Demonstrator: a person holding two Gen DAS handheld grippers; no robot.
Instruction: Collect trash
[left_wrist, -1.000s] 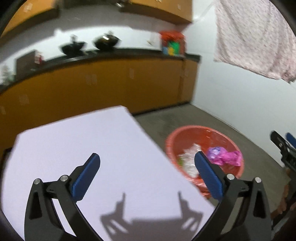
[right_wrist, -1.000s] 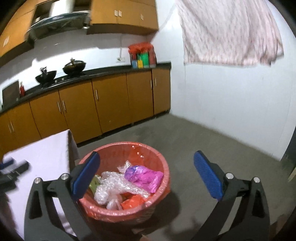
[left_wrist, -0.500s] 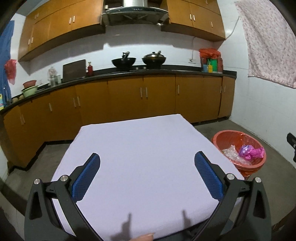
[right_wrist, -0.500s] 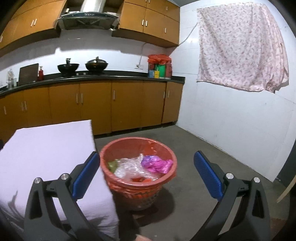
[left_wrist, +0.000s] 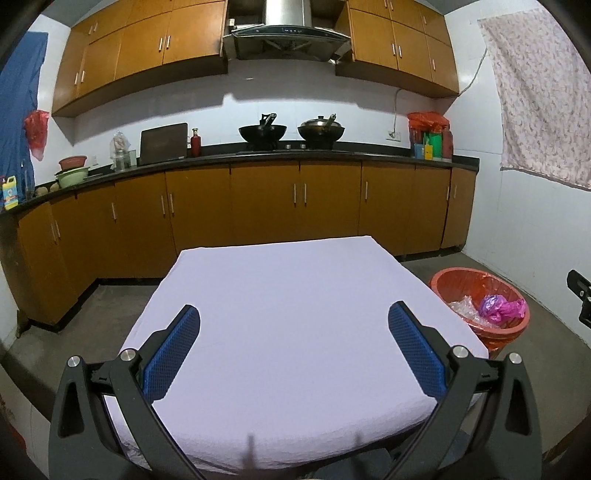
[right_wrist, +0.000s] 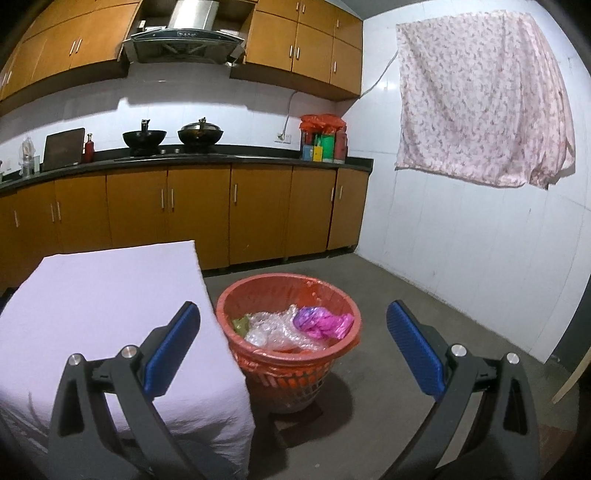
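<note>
The left tool (left_wrist: 293, 334) is spread wide with nothing between its blue pads (left_wrist: 171, 354), held level above the near end of the surface (left_wrist: 288, 295), which is covered by a plain pale cloth. The right tool (right_wrist: 293, 336) is just as wide apart and also empty, hanging beside the surface's right edge and looking down toward the red basket (right_wrist: 291, 363) on the floor. The basket stands upright just beside the surface's right side, its mouth facing up. Inside it lie the trash pieces: crumpled clear plastic (right_wrist: 273, 326), a bunched pink bag (right_wrist: 323, 323) lying across the basket's right half, and a scrap of green (right_wrist: 240, 324) at the left. Beyond, brown cabinets (left_wrist: 266, 206) run along the wall, and a flowered cloth (right_wrist: 480, 99) hangs on the right wall.
</note>
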